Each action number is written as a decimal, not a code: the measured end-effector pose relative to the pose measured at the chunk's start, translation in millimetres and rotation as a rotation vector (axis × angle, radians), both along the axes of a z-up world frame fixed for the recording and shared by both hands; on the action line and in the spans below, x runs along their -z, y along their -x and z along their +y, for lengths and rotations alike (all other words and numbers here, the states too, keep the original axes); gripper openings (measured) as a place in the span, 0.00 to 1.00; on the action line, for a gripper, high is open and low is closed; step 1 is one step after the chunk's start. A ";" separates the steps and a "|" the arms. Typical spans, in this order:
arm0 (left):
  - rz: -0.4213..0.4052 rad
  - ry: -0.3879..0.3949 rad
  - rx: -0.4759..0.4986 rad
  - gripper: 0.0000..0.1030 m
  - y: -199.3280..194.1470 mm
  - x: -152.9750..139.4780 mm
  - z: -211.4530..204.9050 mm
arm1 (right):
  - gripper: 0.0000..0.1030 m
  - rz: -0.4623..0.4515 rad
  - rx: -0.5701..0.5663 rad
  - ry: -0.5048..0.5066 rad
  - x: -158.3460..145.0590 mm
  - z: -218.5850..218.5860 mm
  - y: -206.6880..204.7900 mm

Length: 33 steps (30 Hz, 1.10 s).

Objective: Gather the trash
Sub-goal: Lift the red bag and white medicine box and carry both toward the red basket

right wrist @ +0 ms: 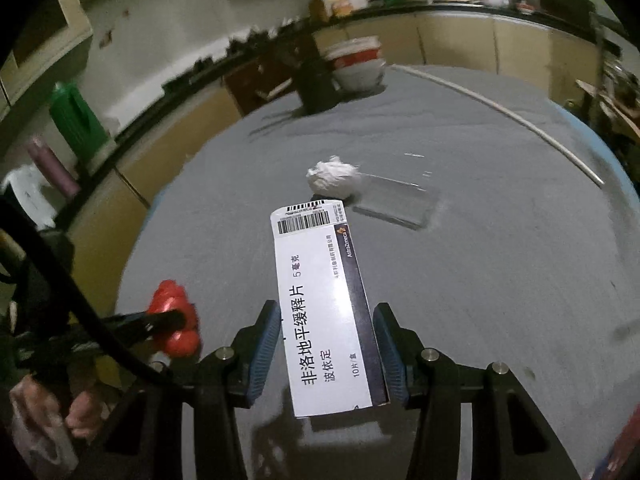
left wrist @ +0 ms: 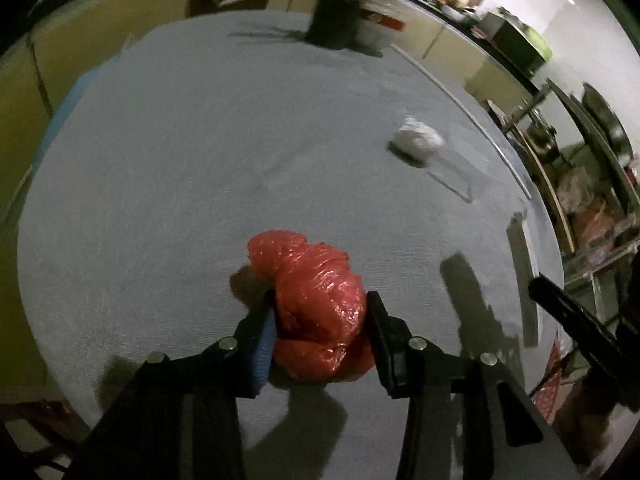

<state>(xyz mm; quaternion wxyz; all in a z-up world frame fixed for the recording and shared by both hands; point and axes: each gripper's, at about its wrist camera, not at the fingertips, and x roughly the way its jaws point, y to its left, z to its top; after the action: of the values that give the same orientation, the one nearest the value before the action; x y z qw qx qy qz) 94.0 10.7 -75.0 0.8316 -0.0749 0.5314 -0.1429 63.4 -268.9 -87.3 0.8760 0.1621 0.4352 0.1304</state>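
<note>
My left gripper [left wrist: 320, 304] is shut on a crumpled red plastic bag [left wrist: 316, 304], held just above the grey tablecloth [left wrist: 180, 160]. The red plastic bag also shows in the right wrist view [right wrist: 176, 316], at the left. My right gripper [right wrist: 326, 320] is shut on a white medicine box [right wrist: 328, 312] with a barcode and a dark side, lifted over the table. A crumpled white paper ball [right wrist: 332, 180] lies on the cloth beyond the box; it also shows in the left wrist view [left wrist: 418, 142] at the right.
A clear flat plastic piece [right wrist: 396, 200] lies beside the paper ball. A dark bin [right wrist: 316, 84] and a white-and-red bowl [right wrist: 356, 64] stand at the table's far edge. A white rod [right wrist: 500, 112] runs along the right edge. Cabinets and shelves surround the table.
</note>
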 end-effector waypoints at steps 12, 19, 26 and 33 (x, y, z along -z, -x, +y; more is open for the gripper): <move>-0.246 -0.216 0.139 0.43 47.3 -60.1 -82.8 | 0.50 -0.088 0.159 -0.009 -18.1 -57.2 89.2; -0.324 -0.268 0.188 0.43 70.5 -76.1 -112.0 | 0.50 -0.129 0.218 0.005 -27.1 -77.3 125.0; -0.376 -0.307 0.215 0.43 83.6 -85.5 -131.2 | 0.50 -0.165 0.261 -0.006 -35.7 -92.2 147.4; -0.390 -0.332 0.230 0.43 86.8 -82.8 -143.3 | 0.50 -0.172 0.273 -0.010 -35.5 -94.0 156.1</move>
<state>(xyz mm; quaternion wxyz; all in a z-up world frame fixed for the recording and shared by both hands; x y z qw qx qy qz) 7.2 -132.6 7.8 0.8973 0.1519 0.3827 -0.1591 -92.7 -362.9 -51.8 0.9188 0.2122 0.3317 0.0257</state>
